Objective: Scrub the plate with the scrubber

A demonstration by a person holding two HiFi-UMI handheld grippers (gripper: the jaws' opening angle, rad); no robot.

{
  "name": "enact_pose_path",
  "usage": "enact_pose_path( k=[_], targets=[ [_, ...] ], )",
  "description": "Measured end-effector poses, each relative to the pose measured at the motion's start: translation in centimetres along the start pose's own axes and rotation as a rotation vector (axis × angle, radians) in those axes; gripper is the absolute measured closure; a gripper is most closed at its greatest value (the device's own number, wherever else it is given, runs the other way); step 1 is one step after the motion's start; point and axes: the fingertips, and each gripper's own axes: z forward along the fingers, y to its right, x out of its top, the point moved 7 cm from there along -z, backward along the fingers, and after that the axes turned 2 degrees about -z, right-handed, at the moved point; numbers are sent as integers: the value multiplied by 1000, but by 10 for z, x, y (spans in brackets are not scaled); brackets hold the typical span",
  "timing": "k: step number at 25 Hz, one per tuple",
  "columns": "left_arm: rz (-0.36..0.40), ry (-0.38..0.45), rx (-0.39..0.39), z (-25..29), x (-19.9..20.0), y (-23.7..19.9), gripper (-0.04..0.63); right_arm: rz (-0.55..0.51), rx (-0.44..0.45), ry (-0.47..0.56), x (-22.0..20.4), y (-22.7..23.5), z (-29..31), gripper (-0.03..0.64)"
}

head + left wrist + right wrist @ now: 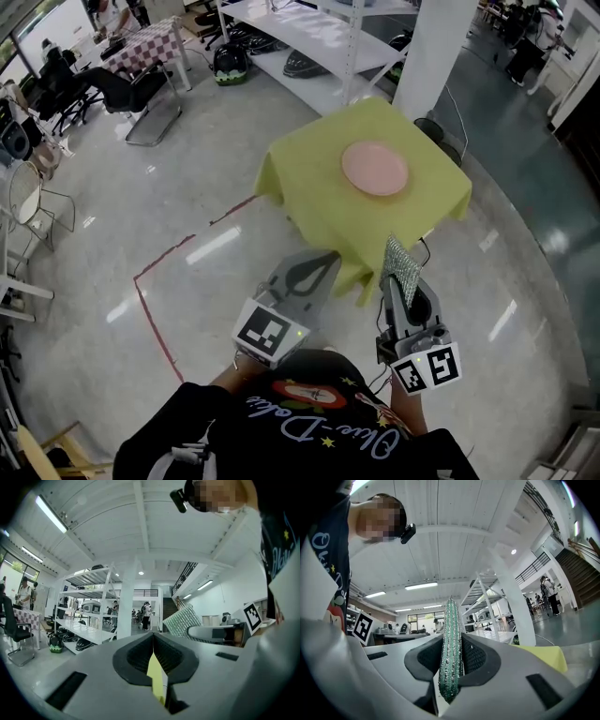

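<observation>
Head view says it all: I'm not scrubbing yet, this is the approach step. The plate (375,169) sits pink and bare in the middle of the yellow table (300,173), well apart from both my grippers, which hang close to my body, short of the near edge.

The right gripper (401,298) is clamped on the scrubber (400,264). In the right gripper view the pads pinch that sparkly green thing edge-on, with most of it sticking out past the tips.

The left gripper (317,264) is closed with nothing in it. Its own view shows a yellow sliver in the slit between the jaws. I'm pretty sure that's just the table seen beyond, not something held, but the view's tight there.

Next move as I read it: step in, carry the scrubber out over the plate, and tip it down so a flat face meets the plate rather than the edge. The left could pin the rim so the plate doesn't skate around.
</observation>
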Motion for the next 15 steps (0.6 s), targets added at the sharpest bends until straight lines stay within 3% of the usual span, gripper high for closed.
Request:
enact_pose_path(
  k=[15],
  targets=[
    [25,-16,98,13,-13,40,592,42,94,3,-5,41,-22,554]
  ],
)
